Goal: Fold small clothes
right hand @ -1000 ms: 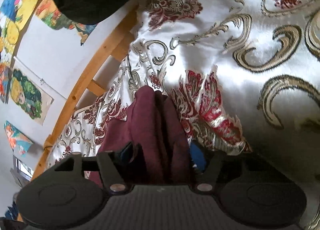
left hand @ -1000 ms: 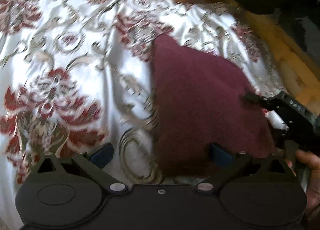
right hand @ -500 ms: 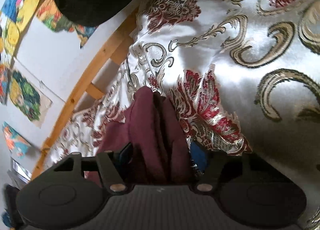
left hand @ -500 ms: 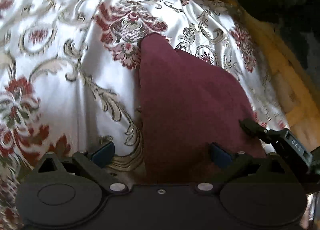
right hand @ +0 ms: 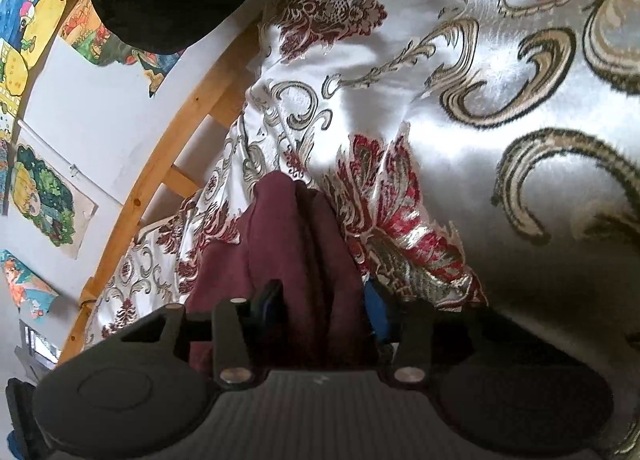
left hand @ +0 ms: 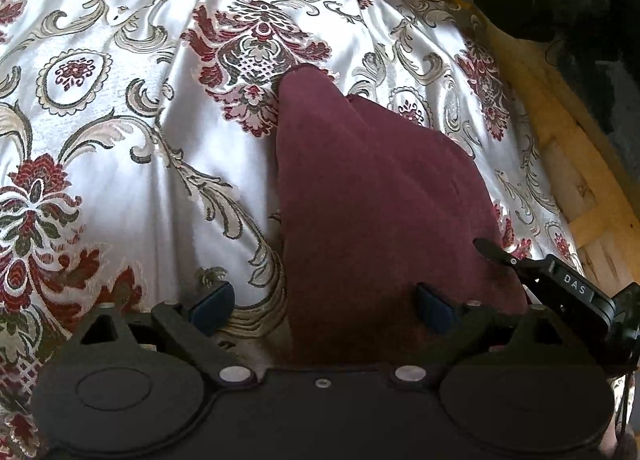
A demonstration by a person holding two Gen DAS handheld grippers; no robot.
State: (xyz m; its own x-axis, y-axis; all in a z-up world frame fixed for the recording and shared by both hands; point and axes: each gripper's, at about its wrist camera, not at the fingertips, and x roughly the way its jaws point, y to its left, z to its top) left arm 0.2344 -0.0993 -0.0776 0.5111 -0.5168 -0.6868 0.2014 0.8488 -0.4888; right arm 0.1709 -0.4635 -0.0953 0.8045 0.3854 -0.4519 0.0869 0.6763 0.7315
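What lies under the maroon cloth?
The maroon cloth lies on the patterned satin bedspread, which shows all around it. Anything between cloth and bedspread is covered and cannot be seen.

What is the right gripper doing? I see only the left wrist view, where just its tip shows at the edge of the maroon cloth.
Observer: In the right wrist view the right gripper is shut on the maroon cloth; a bunch of it sits between the fingers.
Operator: Is it one layer there?
Observer: No, several folds stand side by side in the grip.
Operator: What lies beyond that side of the bed?
Observer: Past the wooden rail, a white wall with coloured pictures.
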